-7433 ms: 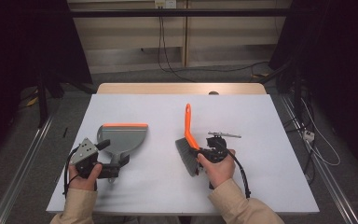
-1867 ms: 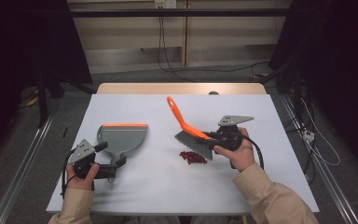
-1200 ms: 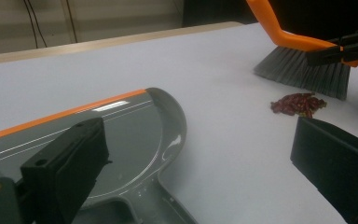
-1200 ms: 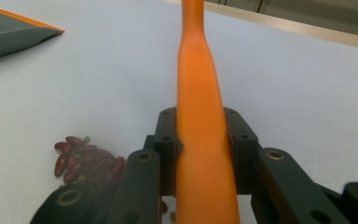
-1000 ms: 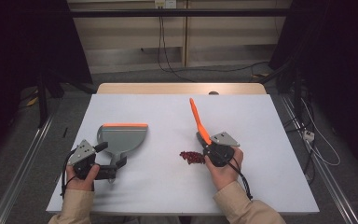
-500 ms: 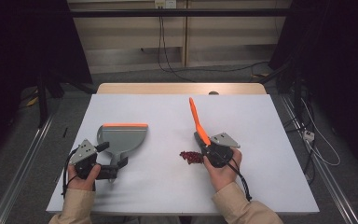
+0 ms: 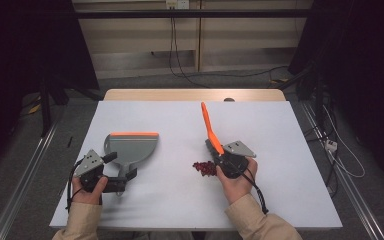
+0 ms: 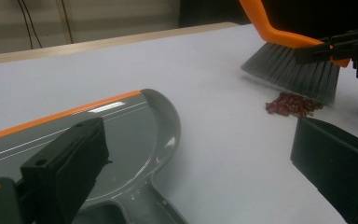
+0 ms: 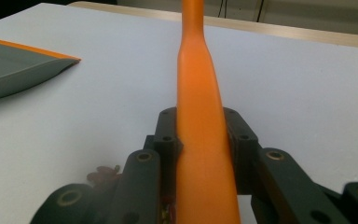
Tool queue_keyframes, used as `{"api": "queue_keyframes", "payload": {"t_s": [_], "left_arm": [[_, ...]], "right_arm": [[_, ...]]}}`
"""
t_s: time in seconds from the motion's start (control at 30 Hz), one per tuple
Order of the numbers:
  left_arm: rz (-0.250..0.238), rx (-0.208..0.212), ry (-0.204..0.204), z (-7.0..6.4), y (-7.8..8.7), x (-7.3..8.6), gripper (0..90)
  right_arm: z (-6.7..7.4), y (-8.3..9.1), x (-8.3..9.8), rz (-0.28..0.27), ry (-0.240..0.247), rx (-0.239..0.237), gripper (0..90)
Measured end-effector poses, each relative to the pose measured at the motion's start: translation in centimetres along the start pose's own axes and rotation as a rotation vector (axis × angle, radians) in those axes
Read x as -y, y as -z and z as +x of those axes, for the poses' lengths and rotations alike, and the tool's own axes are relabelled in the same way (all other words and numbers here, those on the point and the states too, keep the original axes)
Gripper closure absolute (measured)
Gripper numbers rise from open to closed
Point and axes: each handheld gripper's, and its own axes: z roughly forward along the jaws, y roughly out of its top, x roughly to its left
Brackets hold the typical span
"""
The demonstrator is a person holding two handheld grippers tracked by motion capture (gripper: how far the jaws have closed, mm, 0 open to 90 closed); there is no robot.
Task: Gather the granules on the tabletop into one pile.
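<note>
Your right gripper is clamped on the orange plastic handle of the grey-bristled brush, bristles resting just beside the small heap of red beans mid-table. Your left gripper sits by the handle of the grey plastic dustpan with the orange lip; its jaws stand apart. Close them on the handle, keep the lip flat, then sweep low and slow toward it.

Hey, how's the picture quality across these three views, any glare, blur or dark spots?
High view: the table is evenly lit, the room around it dark. Left gripper view: the dustpan shows glare streaks, and the near jaws are soft. Right gripper view: the brush handle up close is slightly blurred, as is the little red pile beside it.
</note>
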Motion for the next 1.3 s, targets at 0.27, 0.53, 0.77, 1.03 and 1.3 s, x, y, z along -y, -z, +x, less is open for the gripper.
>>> {"api": "queue_keyframes", "payload": {"t_s": [0.27, 0.53, 0.77, 1.03, 1.3], "left_arm": [[-0.001, 0.001, 0.002, 0.0, 0.0, 0.0, 3.7], [0.001, 0.002, -0.004, -0.1, 0.0, -0.1, 3.7], [-0.003, 0.001, 0.001, 0.0, 0.1, 0.0, 3.7], [-0.002, -0.001, 0.002, 0.1, 0.1, 0.0, 3.7], [-0.003, 0.000, -0.001, 0.1, 0.1, 0.0, 3.7]], "right_arm": [[-0.2, 0.3, -0.4, -0.017, -0.032, -0.011, 71.2], [1.9, 0.9, -1.7, -0.048, -0.059, -0.090, 71.2], [3.8, -0.1, -1.9, -0.032, -0.067, -0.142, 71.2], [4.8, -0.9, -1.6, -0.021, -0.090, -0.175, 71.2], [5.9, -1.7, -0.9, 0.006, -0.099, -0.200, 71.2]]}}
